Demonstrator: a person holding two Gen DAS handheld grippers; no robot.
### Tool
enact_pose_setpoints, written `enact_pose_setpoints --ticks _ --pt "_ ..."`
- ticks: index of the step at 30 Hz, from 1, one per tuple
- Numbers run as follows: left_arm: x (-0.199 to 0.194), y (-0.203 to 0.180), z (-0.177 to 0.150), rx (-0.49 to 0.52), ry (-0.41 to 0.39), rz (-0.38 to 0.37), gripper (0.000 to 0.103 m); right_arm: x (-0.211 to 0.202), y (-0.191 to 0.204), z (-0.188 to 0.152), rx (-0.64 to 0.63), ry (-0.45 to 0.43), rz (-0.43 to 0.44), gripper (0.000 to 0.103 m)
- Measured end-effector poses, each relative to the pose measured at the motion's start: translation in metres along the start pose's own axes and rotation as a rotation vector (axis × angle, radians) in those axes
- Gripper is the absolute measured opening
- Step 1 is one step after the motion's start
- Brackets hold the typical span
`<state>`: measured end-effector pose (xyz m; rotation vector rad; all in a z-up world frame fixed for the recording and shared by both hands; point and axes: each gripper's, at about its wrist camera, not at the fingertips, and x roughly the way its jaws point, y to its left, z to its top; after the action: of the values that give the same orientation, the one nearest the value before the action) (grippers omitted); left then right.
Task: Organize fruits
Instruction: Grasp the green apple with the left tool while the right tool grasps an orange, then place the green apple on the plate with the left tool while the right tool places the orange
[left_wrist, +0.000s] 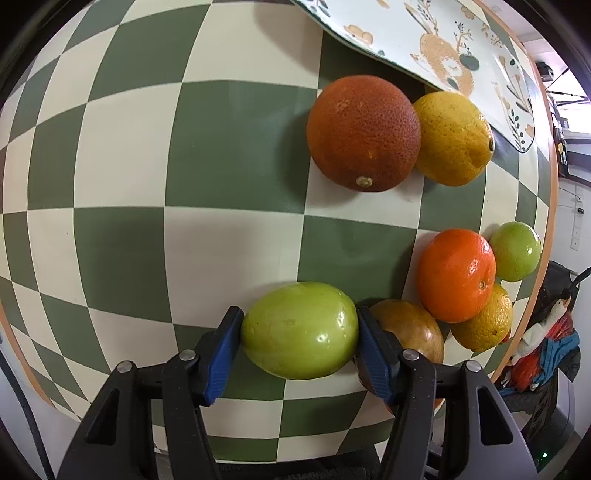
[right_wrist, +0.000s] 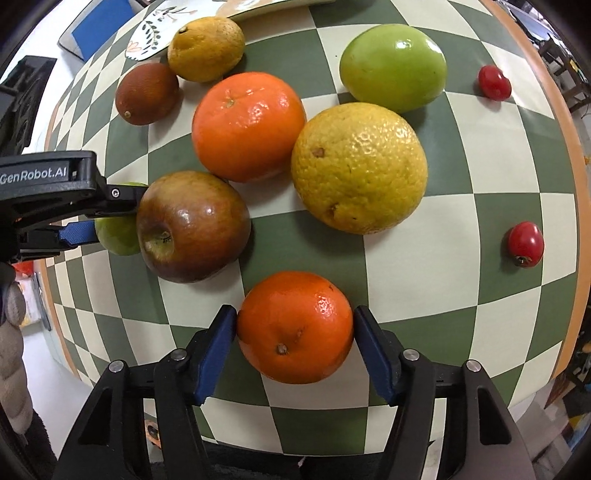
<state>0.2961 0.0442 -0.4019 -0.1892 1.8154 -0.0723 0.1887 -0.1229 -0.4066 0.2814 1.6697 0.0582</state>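
Left tongs (left_wrist: 299, 332) grip green fruit (left_wrist: 300, 330), right tongs (right_wrist: 295, 328) grip tangerine (right_wrist: 294, 328).

Both grippers pointed steeply down at the table, the left gripper (left_wrist: 299, 332) with its 2 blue pads (left_wrist: 221, 354) pressed against a green fruit (left_wrist: 300, 329) and the right gripper (right_wrist: 294, 328) clamping its pads (right_wrist: 212, 354) on an orange (right_wrist: 294, 327).

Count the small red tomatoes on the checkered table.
2, both in the right wrist view: one tomato near the table's far right edge, another tomato nearer. Others may be hidden.
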Motion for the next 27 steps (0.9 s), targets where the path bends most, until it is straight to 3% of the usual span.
enact_pose_setpoints --ticks 3,9,14,18,21,23,27 --pt "0.005 -0.003 0.000 0.013 -0.014 0.005 0.059 0.000 -0.001 0.002 0.010 0.000 0.008 0.067" --pt "-0.026 -0.016 -0.014 0.086 -0.067 0.054 0.058 -0.006 -0.008 0.000 0.037 0.004 0.019 0.066" --pt "-0.073 -0.023 -0.030 0.117 -0.146 0.005 0.058 -0.040 -0.020 -0.006 0.060 -0.016 0.083 0.065" --pt "-0.125 -0.028 -0.019 0.116 -0.226 -0.057 0.058 -0.091 -0.022 0.013 0.027 -0.091 0.123 0.065" --pt "-0.159 -0.039 0.017 0.113 -0.274 -0.087 0.058 -0.134 -0.017 0.060 -0.032 -0.184 0.135 0.065" --pt "-0.170 -0.049 0.049 0.098 -0.309 -0.066 0.058 -0.152 -0.010 0.100 -0.072 -0.239 0.122 0.065" --pt "-0.157 -0.057 0.130 0.068 -0.279 -0.042 0.058 -0.158 0.018 0.184 -0.140 -0.306 0.071 0.065"
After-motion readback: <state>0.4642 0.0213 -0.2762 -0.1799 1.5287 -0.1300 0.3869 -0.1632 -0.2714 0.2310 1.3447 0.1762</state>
